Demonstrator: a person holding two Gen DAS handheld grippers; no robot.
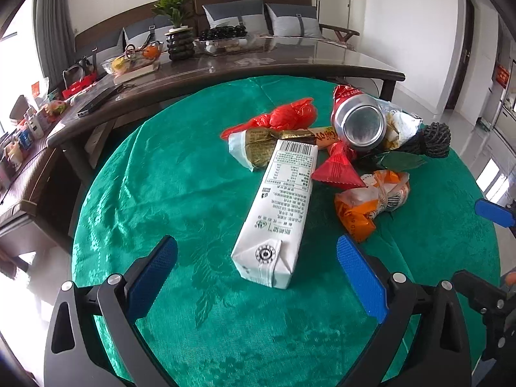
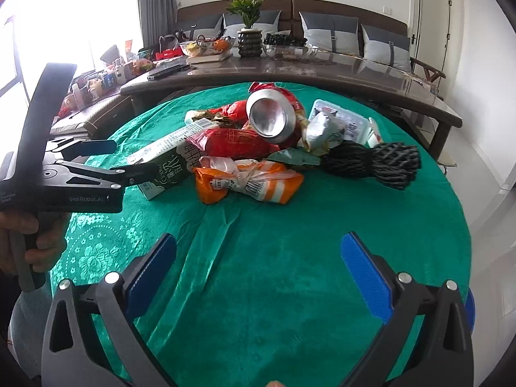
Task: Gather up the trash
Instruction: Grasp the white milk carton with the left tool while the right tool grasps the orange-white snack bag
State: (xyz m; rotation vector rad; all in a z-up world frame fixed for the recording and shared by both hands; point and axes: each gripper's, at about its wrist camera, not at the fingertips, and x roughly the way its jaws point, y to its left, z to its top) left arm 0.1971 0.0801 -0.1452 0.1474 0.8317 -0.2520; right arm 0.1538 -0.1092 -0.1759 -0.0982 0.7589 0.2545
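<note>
A heap of trash lies on the round green-clothed table [image 1: 154, 193]. A white milk carton [image 1: 277, 206] points toward me, and my left gripper [image 1: 257, 245] stands open with the carton's near end between its blue fingers, not touching. Behind the carton are a silver can [image 1: 361, 125], a red plastic bag [image 1: 287, 116], a red wrapper [image 1: 338, 167], an orange-and-white wrapper [image 1: 371, 200] and a black foam net [image 1: 429, 142]. My right gripper [image 2: 259, 242] is open over bare cloth, short of the orange wrapper [image 2: 248, 180] and the can [image 2: 271, 116].
A long dark table [image 1: 258, 67] borders the far side, carrying a potted plant [image 1: 179, 35], a fruit bowl [image 1: 135, 59] and clutter. A sofa with grey cushions stands behind it. A hand [image 2: 32, 242] holds the left gripper's handle. White floor lies to the right.
</note>
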